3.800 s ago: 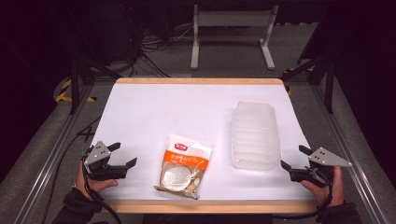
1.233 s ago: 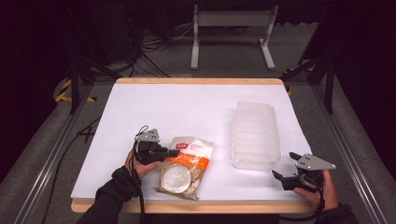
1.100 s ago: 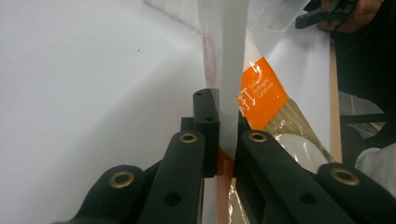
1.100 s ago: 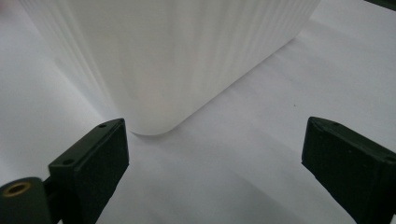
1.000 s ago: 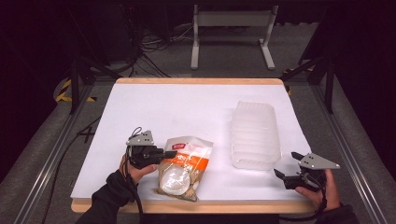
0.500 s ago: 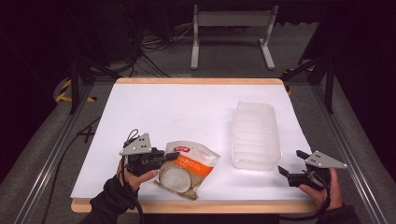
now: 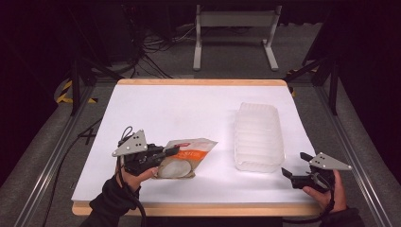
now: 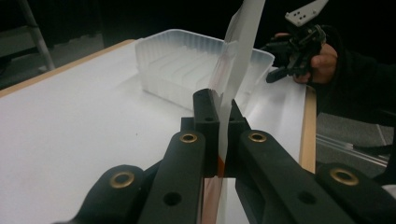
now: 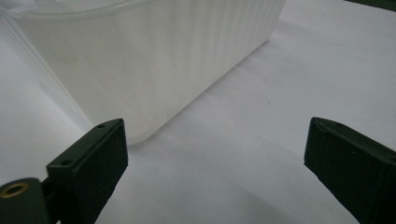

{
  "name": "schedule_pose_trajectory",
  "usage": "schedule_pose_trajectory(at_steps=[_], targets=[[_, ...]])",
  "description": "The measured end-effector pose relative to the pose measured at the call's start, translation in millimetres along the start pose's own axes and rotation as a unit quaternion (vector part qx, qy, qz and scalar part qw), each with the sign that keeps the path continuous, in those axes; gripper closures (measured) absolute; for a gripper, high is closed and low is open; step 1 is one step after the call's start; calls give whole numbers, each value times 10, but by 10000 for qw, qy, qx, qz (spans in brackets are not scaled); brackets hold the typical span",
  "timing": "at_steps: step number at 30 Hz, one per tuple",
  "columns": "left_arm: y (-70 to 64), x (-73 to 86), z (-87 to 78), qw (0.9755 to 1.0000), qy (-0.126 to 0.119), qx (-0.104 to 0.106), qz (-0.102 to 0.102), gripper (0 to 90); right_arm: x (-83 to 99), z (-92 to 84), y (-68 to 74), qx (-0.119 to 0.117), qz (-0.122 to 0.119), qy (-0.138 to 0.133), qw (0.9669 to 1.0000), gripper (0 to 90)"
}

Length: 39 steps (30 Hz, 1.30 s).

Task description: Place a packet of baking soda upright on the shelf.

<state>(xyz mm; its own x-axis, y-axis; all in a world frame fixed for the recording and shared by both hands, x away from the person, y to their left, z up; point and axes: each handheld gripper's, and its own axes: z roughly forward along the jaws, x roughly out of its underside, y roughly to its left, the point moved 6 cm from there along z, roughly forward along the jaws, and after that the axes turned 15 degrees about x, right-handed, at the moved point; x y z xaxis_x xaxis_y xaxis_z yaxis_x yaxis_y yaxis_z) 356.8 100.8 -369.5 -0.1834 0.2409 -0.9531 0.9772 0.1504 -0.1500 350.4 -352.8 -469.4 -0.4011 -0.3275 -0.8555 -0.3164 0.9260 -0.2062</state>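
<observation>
White covers the table (image 7: pixel 189 109), with a pale wood edge showing along its far and near sides. Near the near-left corner, the left hand (image 7: pixel 135 177) holds the left gripper (image 7: pixel 171 152), its grey plate tilted up on top. Its jaws are clamped on the edge of a packet (image 7: pixel 187 153), orange and white with a clear round window showing something pale inside. The packet sticks out to the right of the jaws, its left end raised off the table; whether its right end touches the table cannot be told. In the left gripper view the two black jaws (image 8: pixel 219 126) are pressed together on the packet (image 8: pixel 238 60), which runs edge-on away from them as a thin sheet.

Right of the packet, and apart from it, a frosted plastic tub (image 7: pixel 257 137) with ribbed walls sits on the right half of the table, its long side running from near to far. Nothing can be made out inside it.

By the near-right corner, the right hand (image 7: pixel 324 191) holds the right gripper (image 7: pixel 293 170) just off the tub's near end. Its jaws stand wide apart with nothing between them; in the right gripper view they (image 9: pixel 215 154) frame bare table and the tub's (image 9: pixel 140 65) wall, pointing at its corner.
</observation>
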Motion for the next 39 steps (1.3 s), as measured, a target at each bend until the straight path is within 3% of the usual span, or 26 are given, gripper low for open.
schedule_pose_trajectory(at_steps=[8,19,23,25,29,31,36,37,39], targets=[[103,-89,29,9998,-133,-116,11,900,0,-5,9,-22,-8,0,10000,69],[269,-381,233,9990,-432,-80,109,900,6,-8,19,-180,52,50,9998,52],[310,-522,364,9986,-502,8,153,900,8,-10,36,-171,-12,54,9998,59],[338,-626,473,9983,-556,58,162,899,-15,-33,35,-72,-36,-112,9999,89],[346,-719,614,9978,-593,194,208,899,-34,-49,22,2,-40,-196,9998,129],[362,-800,774,9974,-616,309,226,899,-28,-51,29,-49,-37,-179,9998,152],[369,-902,994,9966,-579,485,336,899,-20,-55,40,-205,15,-157,9997,145],[373,-951,1105,9961,-569,562,369,899,-16,-52,36,-186,1,-141,9997,141],[371,-966,1148,9961,-547,596,359,899,-13,-49,30,-165,-7,-129,9998,138]])
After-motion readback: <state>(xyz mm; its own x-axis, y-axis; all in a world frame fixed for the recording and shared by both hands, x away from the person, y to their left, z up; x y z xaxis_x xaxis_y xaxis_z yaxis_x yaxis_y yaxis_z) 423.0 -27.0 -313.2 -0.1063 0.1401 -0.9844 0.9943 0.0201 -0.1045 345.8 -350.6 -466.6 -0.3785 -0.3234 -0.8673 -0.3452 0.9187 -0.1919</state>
